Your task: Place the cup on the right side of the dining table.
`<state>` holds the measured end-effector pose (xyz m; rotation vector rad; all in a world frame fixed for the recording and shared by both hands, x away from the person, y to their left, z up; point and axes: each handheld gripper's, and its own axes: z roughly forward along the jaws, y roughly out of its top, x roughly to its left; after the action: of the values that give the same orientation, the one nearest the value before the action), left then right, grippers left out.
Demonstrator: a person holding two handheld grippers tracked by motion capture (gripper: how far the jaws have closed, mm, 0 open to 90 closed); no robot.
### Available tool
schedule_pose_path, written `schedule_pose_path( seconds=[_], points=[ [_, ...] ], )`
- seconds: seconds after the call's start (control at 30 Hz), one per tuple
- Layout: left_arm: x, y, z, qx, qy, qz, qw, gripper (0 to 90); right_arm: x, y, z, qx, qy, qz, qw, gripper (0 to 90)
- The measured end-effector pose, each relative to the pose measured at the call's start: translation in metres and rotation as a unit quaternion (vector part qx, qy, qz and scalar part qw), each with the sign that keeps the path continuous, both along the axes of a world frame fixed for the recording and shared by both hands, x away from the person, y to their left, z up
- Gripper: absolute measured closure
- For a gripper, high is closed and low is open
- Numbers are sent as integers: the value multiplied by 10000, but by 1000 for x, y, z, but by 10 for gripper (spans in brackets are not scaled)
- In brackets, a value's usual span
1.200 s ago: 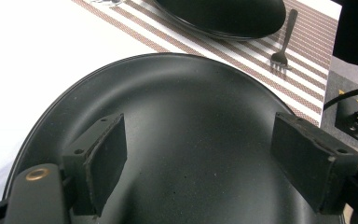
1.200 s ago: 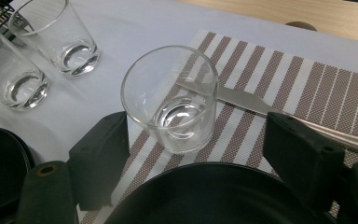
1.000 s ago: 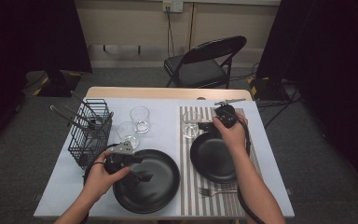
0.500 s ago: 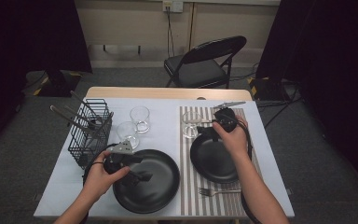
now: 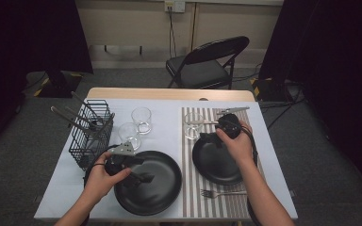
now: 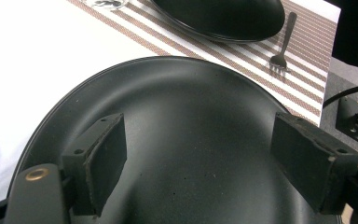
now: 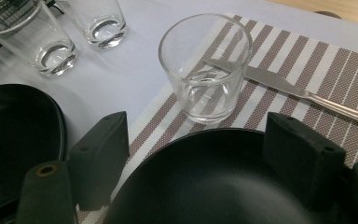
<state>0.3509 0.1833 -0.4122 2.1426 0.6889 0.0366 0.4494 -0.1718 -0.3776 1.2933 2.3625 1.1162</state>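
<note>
Our left gripper (image 5: 139,173) hangs over the big plate (image 5: 162,197), jaws spread wide with nothing between them. In the left gripper view its pads (image 6: 105,154) sit just above the plate's (image 6: 191,140) dark surface; we cannot tell if they touch it. That plate lies on the white table (image 5: 169,132), near the front edge, left of the striped mat (image 5: 191,202).

Our right gripper (image 5: 212,137) is at the far rim of the small plate (image 5: 217,165), which lies on the mat. Jaws wide here too, gripping nothing. In the right gripper view the pads (image 7: 105,149) straddle the plate's (image 7: 205,186) rim, with a glass (image 7: 205,70) just beyond on the mat (image 7: 307,65) and a knife (image 7: 298,93) behind it.

A fork (image 5: 219,192) lies on the mat near the small plate's front side. Two more glasses (image 5: 141,118) stand on the white table between the wire rack (image 5: 92,136) and the mat. The rack holds utensils.
</note>
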Motion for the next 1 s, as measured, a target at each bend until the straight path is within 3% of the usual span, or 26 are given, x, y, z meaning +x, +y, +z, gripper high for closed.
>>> schedule_pose_path(
  seconds=[0.43, 0.97, 1.0],
  points=[
    [0, -1, 0, 0, -1, -3, 10000, 185, -10, -1, -2, -60, -11, 172, 9998, 219],
    [0, -1, -1, -29, 23, -2, 10000, 185, -20, -13, -8, -25, 8, 142, 9999, 218],
    [0, -1, -1, 47, 7, -9, 10000, 185, -21, -15, -9, 12, 11, 135, 9999, 218]
  ],
)
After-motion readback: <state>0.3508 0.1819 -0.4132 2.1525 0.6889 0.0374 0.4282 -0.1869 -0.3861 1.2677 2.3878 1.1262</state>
